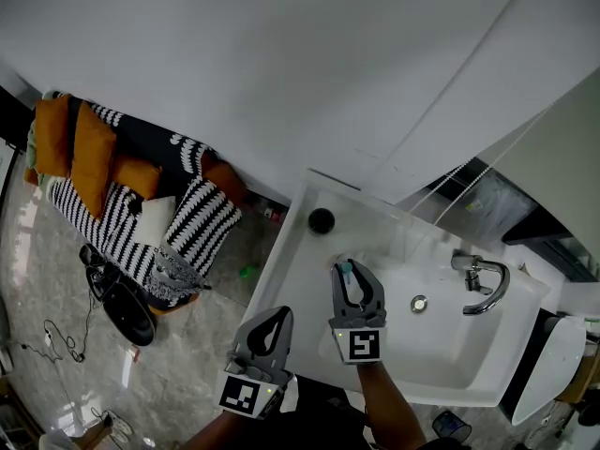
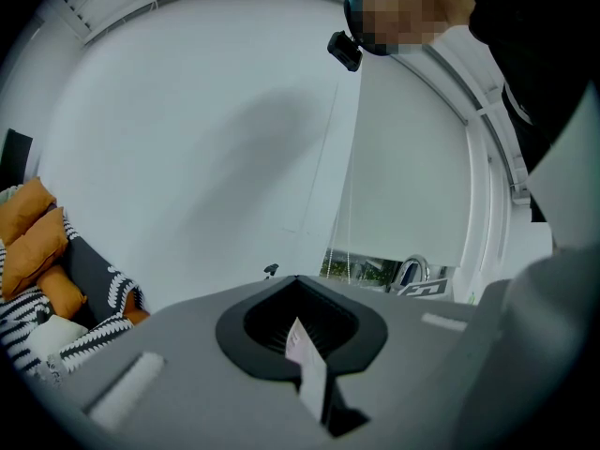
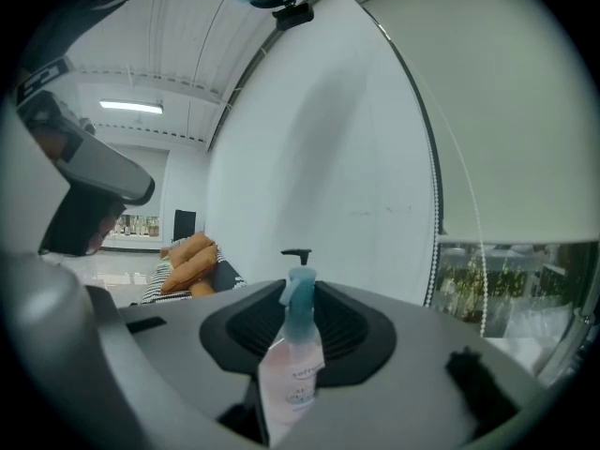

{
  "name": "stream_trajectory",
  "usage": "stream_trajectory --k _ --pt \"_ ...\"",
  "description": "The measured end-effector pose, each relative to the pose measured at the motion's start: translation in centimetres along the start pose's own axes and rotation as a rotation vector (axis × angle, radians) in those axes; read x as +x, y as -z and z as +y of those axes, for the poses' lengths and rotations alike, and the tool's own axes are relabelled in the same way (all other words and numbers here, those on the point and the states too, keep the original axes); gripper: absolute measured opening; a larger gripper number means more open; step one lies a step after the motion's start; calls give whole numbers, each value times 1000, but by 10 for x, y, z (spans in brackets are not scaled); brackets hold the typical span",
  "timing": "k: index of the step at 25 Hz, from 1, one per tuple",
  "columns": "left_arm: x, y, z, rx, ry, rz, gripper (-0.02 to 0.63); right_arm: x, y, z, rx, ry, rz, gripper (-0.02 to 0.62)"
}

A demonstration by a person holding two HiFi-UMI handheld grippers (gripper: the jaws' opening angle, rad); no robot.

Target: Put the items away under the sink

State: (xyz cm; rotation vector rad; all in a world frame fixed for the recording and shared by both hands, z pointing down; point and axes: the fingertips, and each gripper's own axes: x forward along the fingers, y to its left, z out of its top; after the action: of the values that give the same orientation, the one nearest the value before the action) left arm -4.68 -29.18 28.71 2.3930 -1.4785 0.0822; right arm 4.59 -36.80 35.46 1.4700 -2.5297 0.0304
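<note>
My right gripper [image 1: 355, 289] is held over the white sink counter [image 1: 291, 270], shut on a small pink bottle with a blue spray top [image 1: 345, 270]. In the right gripper view the bottle [image 3: 291, 373] stands upright between the jaws of that gripper [image 3: 292, 350]. My left gripper [image 1: 270, 331] is lower left, off the counter's front edge. Its jaws are shut on a thin flat white item [image 2: 309, 368] that stands on edge in the left gripper [image 2: 305, 354]. A black pump bottle [image 1: 322, 220] stands on the counter's far left corner.
The basin has a chrome faucet [image 1: 483, 284] and a drain [image 1: 419, 303]. A white wall and a window blind [image 3: 506, 111] rise behind the counter. To the left, a striped sofa with orange cushions [image 1: 94, 157] and a black round robot vacuum [image 1: 127, 312] stand on the tiled floor.
</note>
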Motion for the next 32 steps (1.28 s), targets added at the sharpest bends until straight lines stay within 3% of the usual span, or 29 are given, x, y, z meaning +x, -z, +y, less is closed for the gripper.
stream_trajectory --k 6,12,21,26,32 --pt "-1 3 1 -24 -2 22 8 0 -1 -2 -10 18 -3 87" --pt "0 -9 3 -7 5 -40 8 0 -1 0 5 16 6 77" --pt "-6 -5 5 -2 0 -11 8 -3 5 1 45 4 45 74" --pt "-9 -7 3 -9 10 -15 8 -5 -10 3 33 -3 -4 74" --pt "-16 -11 0 0 15 -23 8 -14 -9 5 58 12 7 73"
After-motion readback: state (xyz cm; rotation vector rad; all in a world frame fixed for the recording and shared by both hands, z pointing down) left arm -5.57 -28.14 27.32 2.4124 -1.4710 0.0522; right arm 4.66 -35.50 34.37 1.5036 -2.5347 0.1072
